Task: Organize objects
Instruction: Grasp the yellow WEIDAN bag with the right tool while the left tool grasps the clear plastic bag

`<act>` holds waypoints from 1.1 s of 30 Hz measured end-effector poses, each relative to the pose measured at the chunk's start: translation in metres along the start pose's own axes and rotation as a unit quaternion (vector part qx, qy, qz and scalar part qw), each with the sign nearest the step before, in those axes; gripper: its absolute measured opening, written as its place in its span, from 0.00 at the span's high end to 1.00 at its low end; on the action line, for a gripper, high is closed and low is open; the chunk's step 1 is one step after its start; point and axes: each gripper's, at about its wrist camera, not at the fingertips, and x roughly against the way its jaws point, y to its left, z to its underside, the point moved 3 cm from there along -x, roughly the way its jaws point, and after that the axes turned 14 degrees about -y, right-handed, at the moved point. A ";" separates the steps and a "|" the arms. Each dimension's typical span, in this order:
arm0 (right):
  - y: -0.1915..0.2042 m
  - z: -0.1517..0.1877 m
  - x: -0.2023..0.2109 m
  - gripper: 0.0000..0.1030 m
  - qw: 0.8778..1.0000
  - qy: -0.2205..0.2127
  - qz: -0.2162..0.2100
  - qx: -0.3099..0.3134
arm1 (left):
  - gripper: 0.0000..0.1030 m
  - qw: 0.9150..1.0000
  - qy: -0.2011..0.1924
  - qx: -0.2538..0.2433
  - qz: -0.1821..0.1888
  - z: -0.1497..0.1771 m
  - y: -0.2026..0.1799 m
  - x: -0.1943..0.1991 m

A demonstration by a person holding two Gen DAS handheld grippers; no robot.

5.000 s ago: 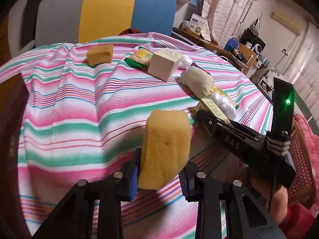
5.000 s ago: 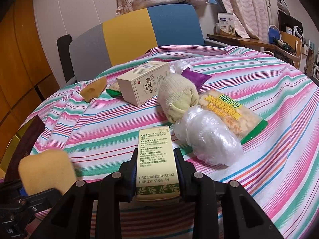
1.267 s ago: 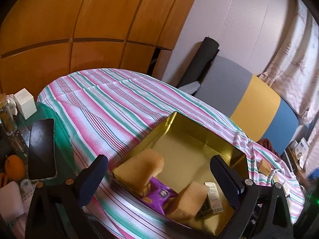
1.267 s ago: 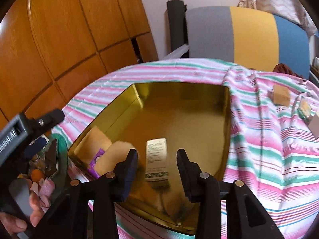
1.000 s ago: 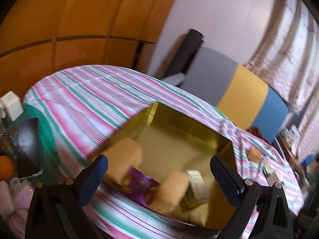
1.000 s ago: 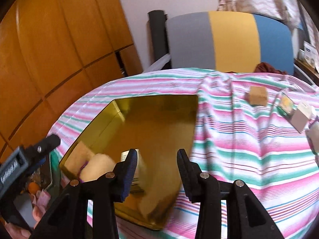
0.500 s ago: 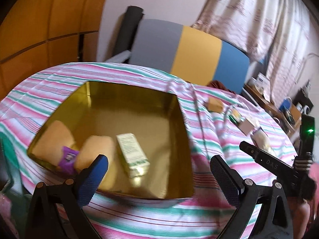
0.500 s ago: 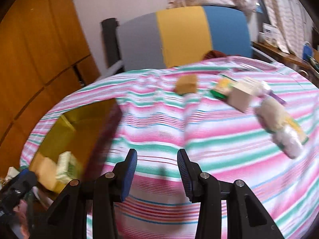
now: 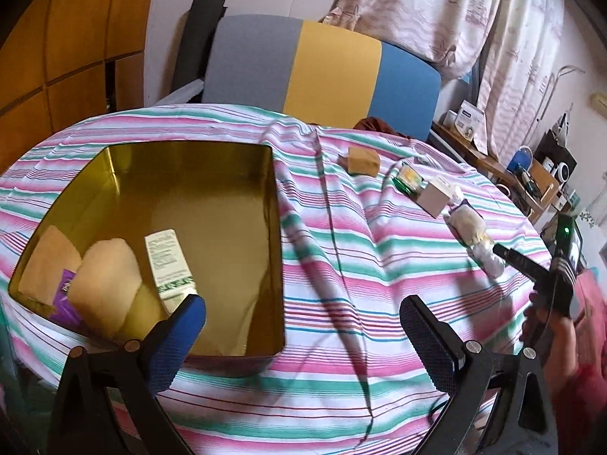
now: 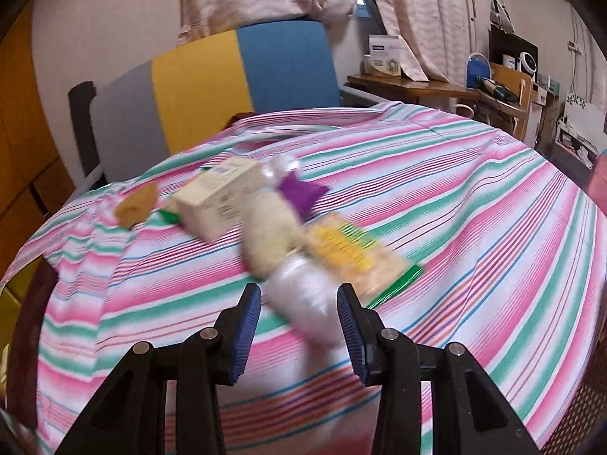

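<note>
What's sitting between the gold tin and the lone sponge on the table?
Only bare striped tablecloth separates gold tin and sponge, as the left wrist view shows.

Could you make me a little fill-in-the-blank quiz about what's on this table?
1. The green and white box lies inside the gold ____.
2. The tablecloth has a pattern of ____.
3. Both the left tongs and the right tongs are ____, holding nothing.
4. Right ahead of the right tongs lies a crumpled clear ____ bag.

Missing words: tin; stripes; open; plastic
</note>
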 end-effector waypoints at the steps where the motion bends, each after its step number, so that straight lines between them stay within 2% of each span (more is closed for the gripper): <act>1: -0.001 0.000 -0.005 0.59 1.000 0.007 -0.008 0.005 | 0.00 1.000 0.002 0.000 0.000 0.001 -0.001 0.000; 5: 0.015 0.009 -0.009 0.59 0.998 0.023 -0.052 0.015 | 0.00 1.000 0.008 -0.005 0.000 0.002 -0.007 -0.003; 8: 0.037 0.017 0.004 0.59 0.992 0.024 -0.120 0.006 | 0.00 1.000 0.009 -0.016 -0.002 0.002 -0.015 -0.006; 11: 0.050 0.018 0.020 0.59 0.989 0.002 -0.149 0.025 | 0.00 1.000 0.011 -0.023 0.004 0.000 -0.024 -0.009; 13: 0.047 0.010 0.028 0.59 0.989 -0.027 -0.140 0.039 | 0.00 0.999 0.014 -0.029 0.008 0.000 -0.030 -0.011; 15: 0.031 -0.002 0.029 0.57 0.992 -0.048 -0.114 0.039 | 0.00 0.999 0.018 -0.033 0.013 0.002 -0.036 -0.013; 17: 0.008 -0.014 0.021 0.45 0.996 -0.051 -0.070 0.033 | 0.00 0.999 0.022 -0.036 0.015 0.003 -0.041 -0.016; 19: -0.016 -0.024 0.003 0.24 0.999 -0.035 -0.029 0.027 | 0.00 0.999 0.030 -0.037 0.019 0.007 -0.046 -0.018; 23: -0.036 -0.024 -0.028 0.23 0.998 0.012 -0.015 0.057 | 0.00 0.998 0.039 -0.044 0.025 0.012 -0.055 -0.020; 30: -0.031 -0.006 -0.059 0.23 0.992 0.061 -0.040 0.106 | 0.00 0.996 0.048 -0.060 0.037 0.015 -0.071 -0.024; 33: -0.035 -0.002 -0.065 0.36 0.993 0.074 -0.047 0.077 | 0.00 0.995 0.050 -0.069 0.044 0.015 -0.081 -0.028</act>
